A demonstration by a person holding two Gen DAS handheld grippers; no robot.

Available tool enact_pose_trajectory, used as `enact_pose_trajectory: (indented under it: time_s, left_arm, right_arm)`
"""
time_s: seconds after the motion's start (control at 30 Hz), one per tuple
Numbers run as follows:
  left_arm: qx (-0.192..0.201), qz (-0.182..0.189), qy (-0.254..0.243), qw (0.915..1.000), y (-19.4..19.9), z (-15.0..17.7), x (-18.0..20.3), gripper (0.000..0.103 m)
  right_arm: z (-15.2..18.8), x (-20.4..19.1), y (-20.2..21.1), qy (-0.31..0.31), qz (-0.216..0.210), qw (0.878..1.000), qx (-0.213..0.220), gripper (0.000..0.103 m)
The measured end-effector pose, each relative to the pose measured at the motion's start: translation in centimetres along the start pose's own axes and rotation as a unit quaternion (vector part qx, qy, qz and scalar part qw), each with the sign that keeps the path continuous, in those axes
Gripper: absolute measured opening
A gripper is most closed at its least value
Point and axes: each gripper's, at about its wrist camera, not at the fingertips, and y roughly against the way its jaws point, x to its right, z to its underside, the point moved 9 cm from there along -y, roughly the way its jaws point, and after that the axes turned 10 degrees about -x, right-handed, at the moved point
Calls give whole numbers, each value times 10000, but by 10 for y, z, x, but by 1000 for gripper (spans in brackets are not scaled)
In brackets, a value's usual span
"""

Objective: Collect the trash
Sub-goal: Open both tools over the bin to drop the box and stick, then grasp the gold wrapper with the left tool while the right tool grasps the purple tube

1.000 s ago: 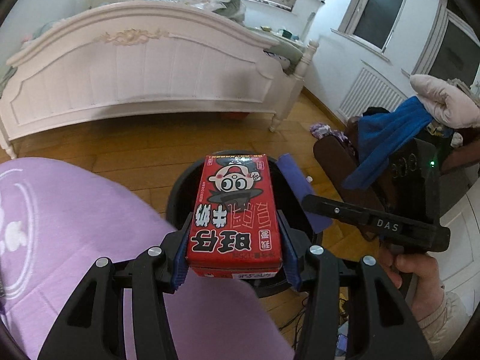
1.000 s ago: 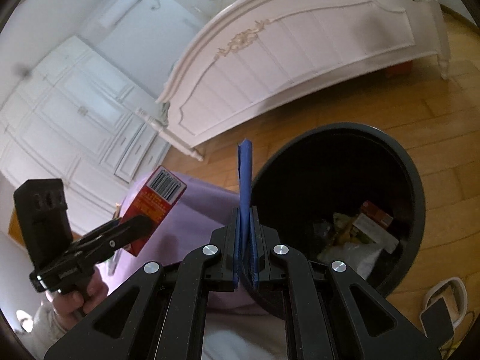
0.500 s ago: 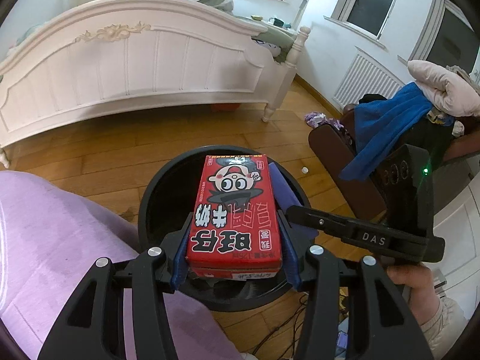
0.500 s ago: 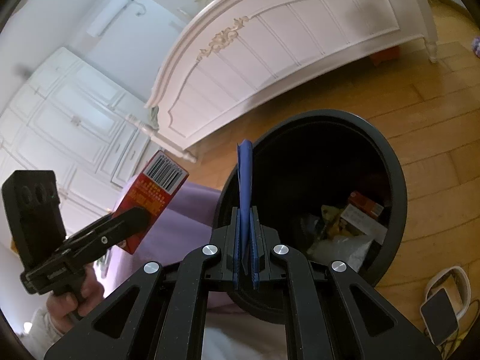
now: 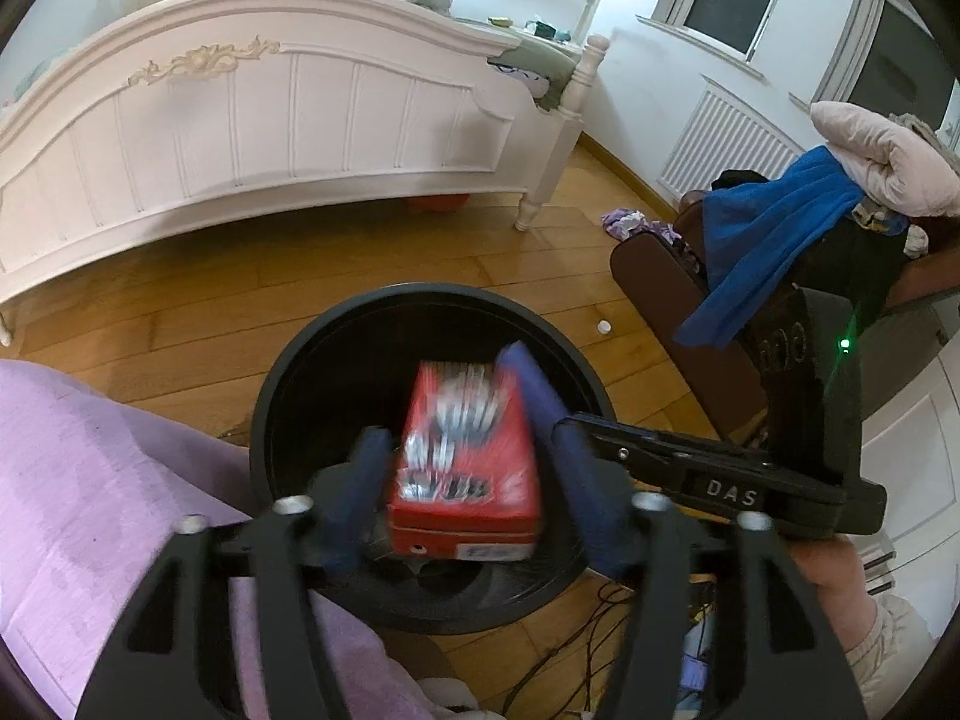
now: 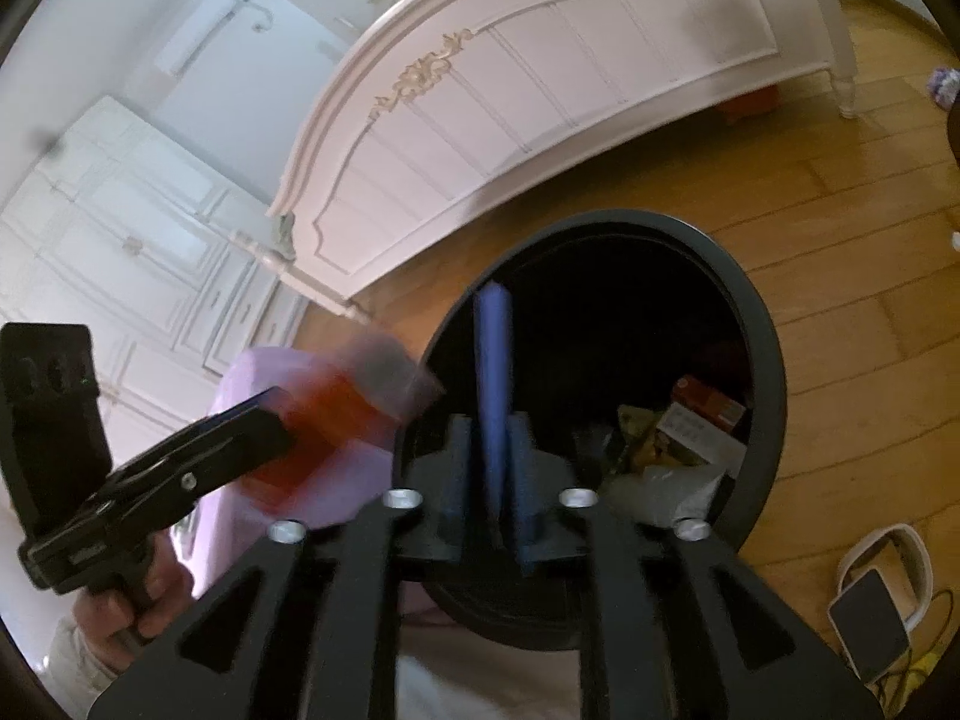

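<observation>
A red snack box, motion-blurred, is between the fingers of my left gripper, right over the mouth of the round black trash bin. The jaws stand wider than the box, with gaps on both sides. The box also shows as a red blur in the right wrist view, at the bin's left rim. My right gripper has opened slightly around a flat blue piece standing upright, over the bin.
The bin holds wrappers and small boxes. A white bed footboard stands beyond on the wooden floor. A purple cloth lies left. A brown chair with a blue towel is right. Cables and a phone lie on the floor.
Both grippers moved over the bin. The left jaws opened and the red box is slipping free, blurred. The right jaws have parted a little around the blue piece.
</observation>
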Motion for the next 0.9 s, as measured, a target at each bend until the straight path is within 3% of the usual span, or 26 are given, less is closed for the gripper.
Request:
enact_pose_trajectory:
  time_s: [0.03,0.1,0.43,0.9]
  left_arm:
    - [51,-9,-9,10000,2,1,1,75]
    - [94,2,-26,10000,5,2,0,76]
    - [340,-30,240,9991,39,17,-26,78]
    - [795,-485,1034,9903,120,74,-123,78]
  right_arm:
    - [1,2,2,-76,56,9999,56,51]
    - [2,4,4,-140,108,9998,113,57]
    - [9,-26,4,124,158,9998,55,58]
    - [22,-137,-28,1132,167,9932,-202,58]
